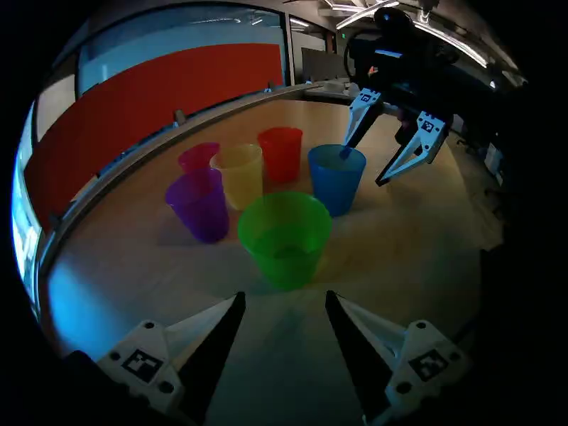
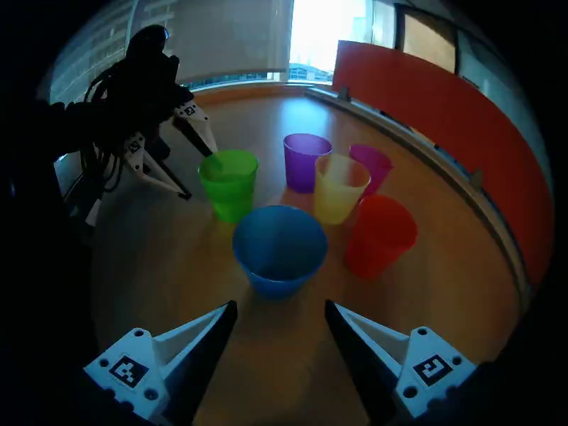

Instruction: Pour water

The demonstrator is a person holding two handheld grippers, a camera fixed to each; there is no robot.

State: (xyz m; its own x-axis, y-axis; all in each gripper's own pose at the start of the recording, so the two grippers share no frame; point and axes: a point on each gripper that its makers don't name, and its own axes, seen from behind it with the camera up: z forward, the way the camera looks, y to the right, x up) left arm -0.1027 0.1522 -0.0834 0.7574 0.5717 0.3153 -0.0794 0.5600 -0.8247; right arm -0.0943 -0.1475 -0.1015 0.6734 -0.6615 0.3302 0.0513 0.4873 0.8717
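Observation:
Six plastic cups stand upright in a cluster on a wooden table (image 1: 397, 241). The green cup (image 1: 285, 238) is nearest to my left gripper (image 1: 284, 295), which is open just in front of it, fingers to either side and not touching. The blue cup (image 2: 279, 248) stands right before my right gripper (image 2: 279, 304), also open and apart from it. Behind are a purple cup (image 1: 200, 202), a yellow cup (image 1: 240, 174), a red cup (image 1: 281, 153) and a pink cup (image 1: 197, 156). Across the cluster, the right gripper (image 1: 363, 168) faces the blue cup (image 1: 336, 177). I cannot tell whether any cup holds water.
A red panel (image 1: 163, 99) runs along the table's far edge, with a raised rail (image 1: 142, 153) before it. A bright window (image 2: 326, 35) lies beyond the table. The left gripper (image 2: 201, 175), with a person's dark hand behind it, sits beside the green cup (image 2: 230, 183). Bare table surrounds the cups.

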